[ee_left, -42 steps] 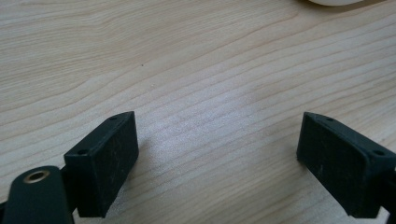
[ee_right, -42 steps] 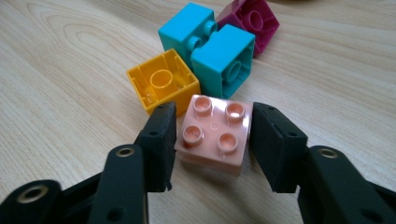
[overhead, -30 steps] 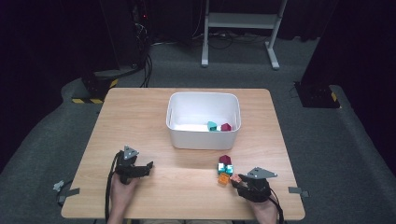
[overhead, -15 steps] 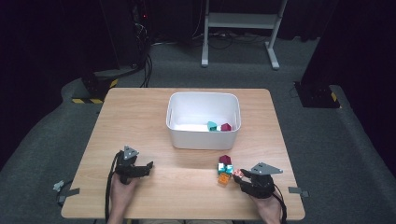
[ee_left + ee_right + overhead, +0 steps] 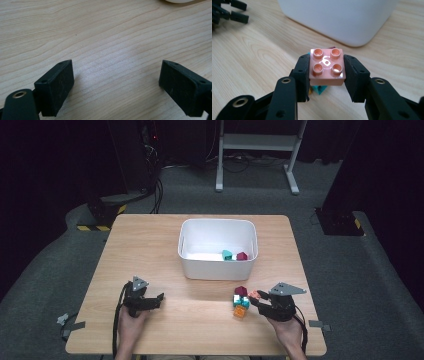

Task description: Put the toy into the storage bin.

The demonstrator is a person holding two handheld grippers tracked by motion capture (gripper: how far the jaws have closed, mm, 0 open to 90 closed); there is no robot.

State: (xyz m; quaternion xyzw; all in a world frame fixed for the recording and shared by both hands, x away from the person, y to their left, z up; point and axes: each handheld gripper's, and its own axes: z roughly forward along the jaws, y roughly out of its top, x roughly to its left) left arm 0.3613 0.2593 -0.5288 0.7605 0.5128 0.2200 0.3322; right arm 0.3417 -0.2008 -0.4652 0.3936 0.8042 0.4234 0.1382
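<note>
My right gripper [image 5: 326, 75] is shut on a pale pink four-stud brick [image 5: 327, 67], held just above the table with its studs up. In the high view this pink brick [image 5: 254, 294] sits at the tip of the right gripper [image 5: 256, 298], right of a small pile of bricks: a dark red one [image 5: 241, 291], a teal and white one [image 5: 240, 300] and an orange one [image 5: 240, 311]. A white bin [image 5: 218, 250] behind them holds a teal brick [image 5: 227, 255] and a dark red brick [image 5: 242, 255]. My left gripper [image 5: 116, 83] is open over bare wood, seen at the front left as the left gripper [image 5: 158, 298].
The wooden table [image 5: 150, 245] has open room left of the bin and between the two hands. The bin's white wall [image 5: 337, 17] rises close behind the held brick. Dark floor, cables and a white stand's legs [image 5: 255, 155] lie beyond the far edge.
My right gripper has risen a little from the table with the pink brick in its jaws and shifted slightly right. The left gripper has stayed where it was.
</note>
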